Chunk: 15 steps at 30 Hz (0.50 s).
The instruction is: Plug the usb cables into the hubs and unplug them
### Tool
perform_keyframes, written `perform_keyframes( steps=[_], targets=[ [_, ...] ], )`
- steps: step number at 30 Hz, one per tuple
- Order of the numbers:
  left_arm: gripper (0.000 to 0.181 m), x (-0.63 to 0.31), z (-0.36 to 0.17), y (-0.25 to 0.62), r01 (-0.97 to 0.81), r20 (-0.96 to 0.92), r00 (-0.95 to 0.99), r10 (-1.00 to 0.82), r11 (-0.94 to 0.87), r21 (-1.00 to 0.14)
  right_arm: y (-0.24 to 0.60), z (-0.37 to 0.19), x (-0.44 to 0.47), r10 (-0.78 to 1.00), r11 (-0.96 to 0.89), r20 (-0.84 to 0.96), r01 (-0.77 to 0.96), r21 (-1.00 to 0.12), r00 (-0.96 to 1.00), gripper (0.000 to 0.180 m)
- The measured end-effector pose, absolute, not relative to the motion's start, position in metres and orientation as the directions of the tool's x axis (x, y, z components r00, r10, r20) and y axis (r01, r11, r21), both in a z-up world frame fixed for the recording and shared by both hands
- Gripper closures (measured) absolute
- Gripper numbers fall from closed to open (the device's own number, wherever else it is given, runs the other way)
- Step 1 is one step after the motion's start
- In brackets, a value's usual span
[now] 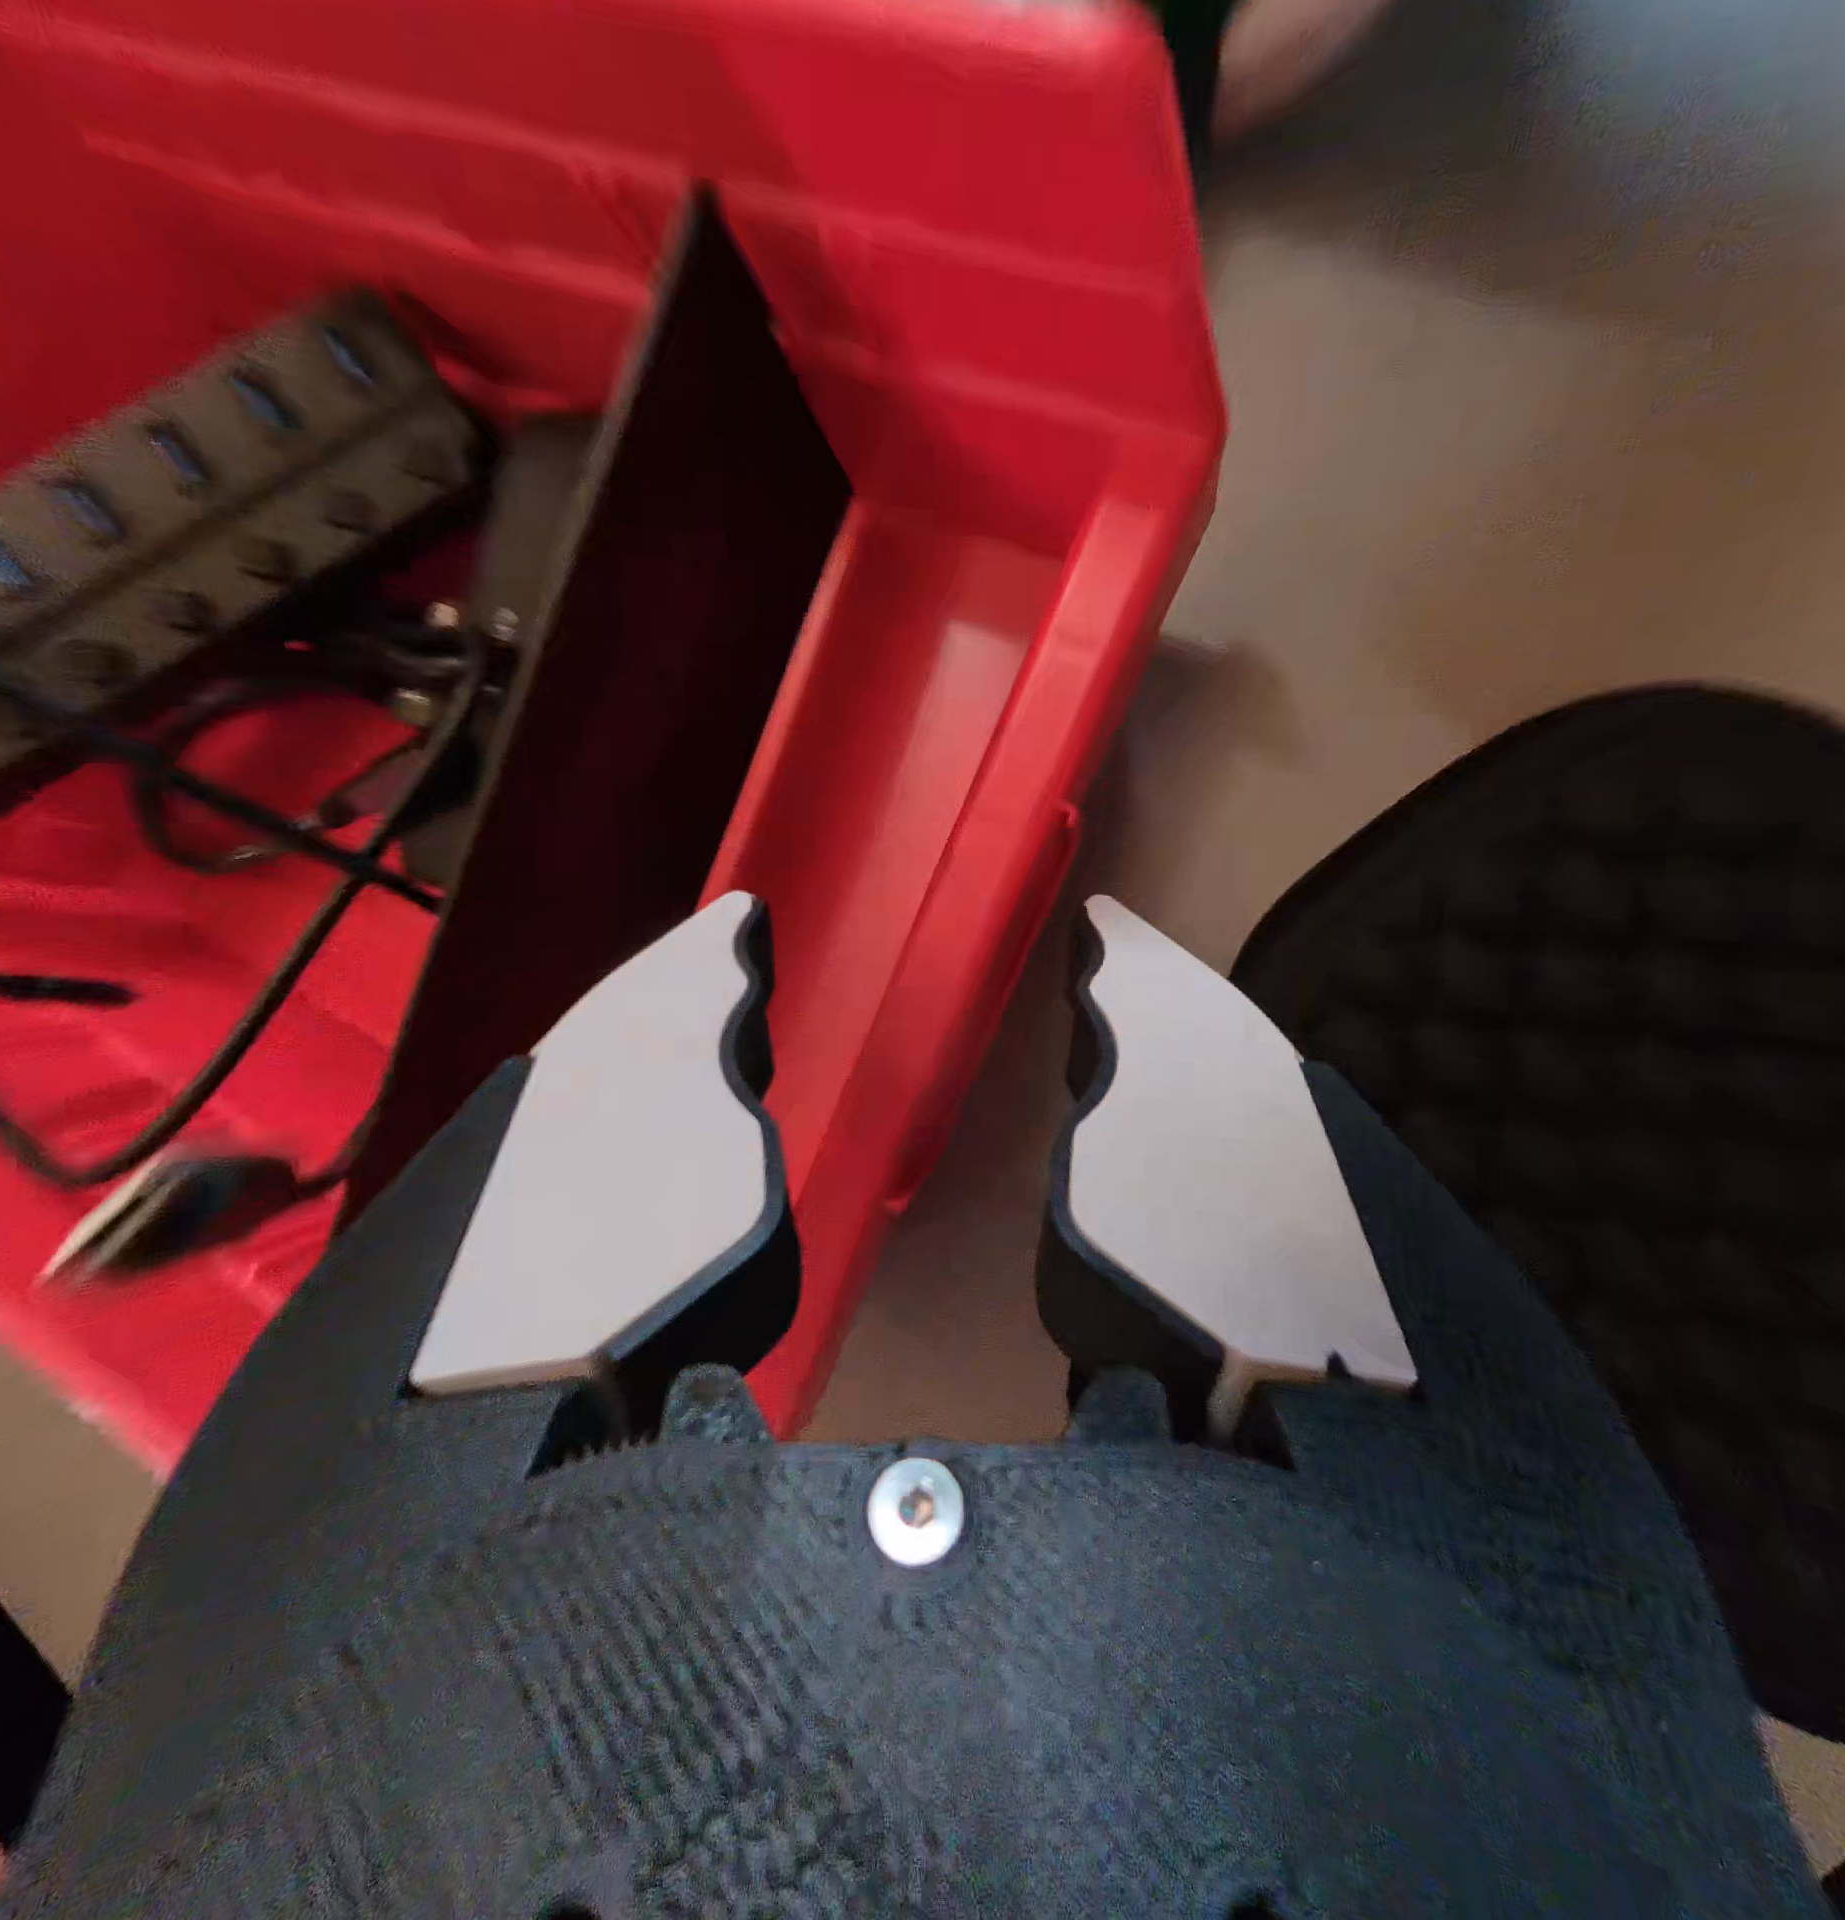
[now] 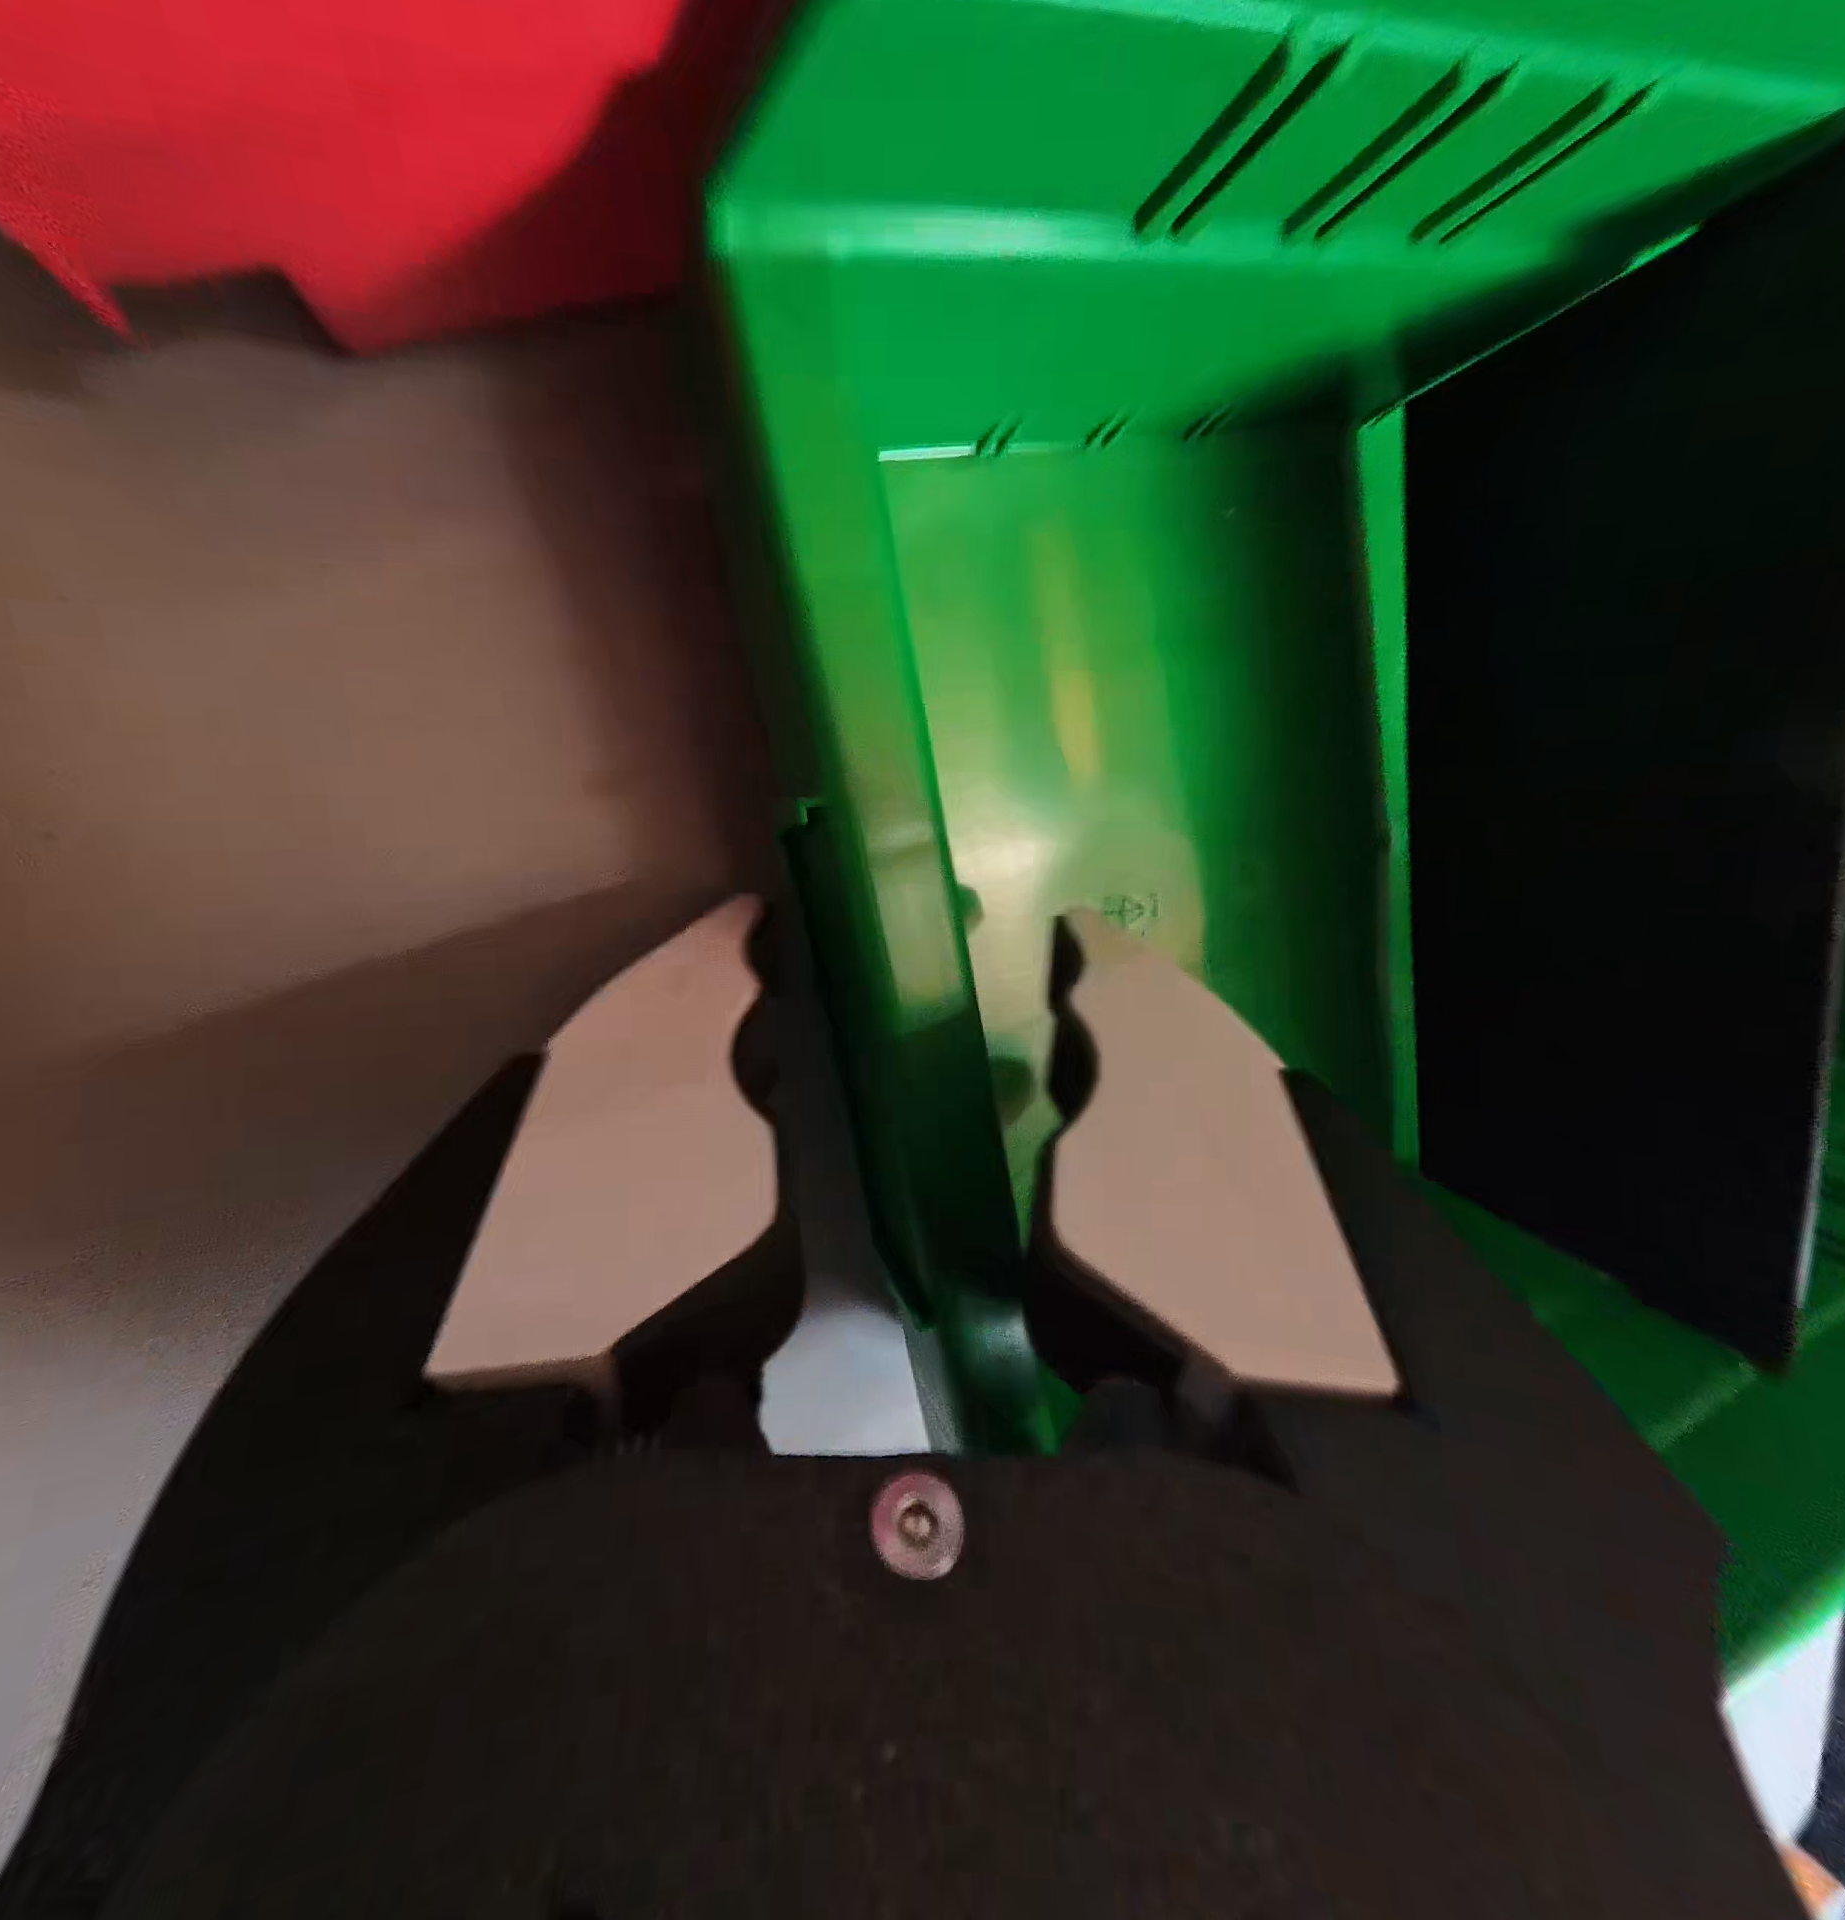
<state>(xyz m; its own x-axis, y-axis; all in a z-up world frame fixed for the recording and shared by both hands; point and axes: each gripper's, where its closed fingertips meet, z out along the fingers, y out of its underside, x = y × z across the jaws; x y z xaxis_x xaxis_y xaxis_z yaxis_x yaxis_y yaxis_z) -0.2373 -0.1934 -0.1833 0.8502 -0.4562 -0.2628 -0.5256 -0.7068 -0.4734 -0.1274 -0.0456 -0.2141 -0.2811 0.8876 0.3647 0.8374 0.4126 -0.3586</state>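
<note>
In the left wrist view a grey USB hub (image 1: 201, 488) with a row of ports lies in a red bin (image 1: 1001, 312), blurred. Black cables (image 1: 274, 831) lie tangled below it, and one USB plug (image 1: 159, 1205) lies loose at the lower left. My left gripper (image 1: 923, 914) is open, with the red bin's right wall between its fingers. My right gripper (image 2: 907, 920) is open, with the left wall of a green bin (image 2: 1001, 312) between its fingers. No hub or cable shows in the right wrist view.
A black divider (image 1: 669, 623) stands upright in the red bin, right of the hub. Another black divider (image 2: 1624, 831) stands in the green bin. A black mesh chair seat (image 1: 1624, 1143) is right of the red bin. Both bins rest on a brown table (image 2: 274, 675).
</note>
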Motion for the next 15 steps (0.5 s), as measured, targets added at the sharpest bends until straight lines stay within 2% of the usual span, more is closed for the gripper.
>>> perform_keyframes(
  steps=[1,2,4,7,15],
  targets=[
    [0.127,-0.239,-0.193,-0.191,-0.549,-0.257,0.835,-0.486,-0.717,-0.429,-0.046,-0.216,-0.127,0.887,0.419,0.360,0.832,-0.362,-0.290,0.141],
    [0.127,-0.237,-0.199,-0.188,-0.566,-0.233,0.823,-0.518,-0.714,-0.412,-0.047,-0.216,-0.125,0.892,0.411,0.355,0.830,-0.376,-0.281,0.144],
    [0.142,-0.227,-0.202,-0.186,-0.566,-0.161,0.815,-0.557,-0.706,-0.425,-0.046,-0.216,-0.116,0.877,0.434,0.382,0.821,-0.371,-0.291,0.144],
    [0.150,-0.220,-0.203,-0.181,-0.584,-0.153,0.798,-0.583,-0.685,-0.436,-0.046,-0.214,-0.093,0.884,0.421,0.376,0.822,-0.383,-0.278,0.145],
    [0.153,-0.215,-0.203,-0.173,-0.601,-0.206,0.791,-0.576,-0.670,-0.436,-0.022,-0.214,-0.003,0.895,0.346,0.409,0.853,-0.390,-0.177,0.145]
  ],
)
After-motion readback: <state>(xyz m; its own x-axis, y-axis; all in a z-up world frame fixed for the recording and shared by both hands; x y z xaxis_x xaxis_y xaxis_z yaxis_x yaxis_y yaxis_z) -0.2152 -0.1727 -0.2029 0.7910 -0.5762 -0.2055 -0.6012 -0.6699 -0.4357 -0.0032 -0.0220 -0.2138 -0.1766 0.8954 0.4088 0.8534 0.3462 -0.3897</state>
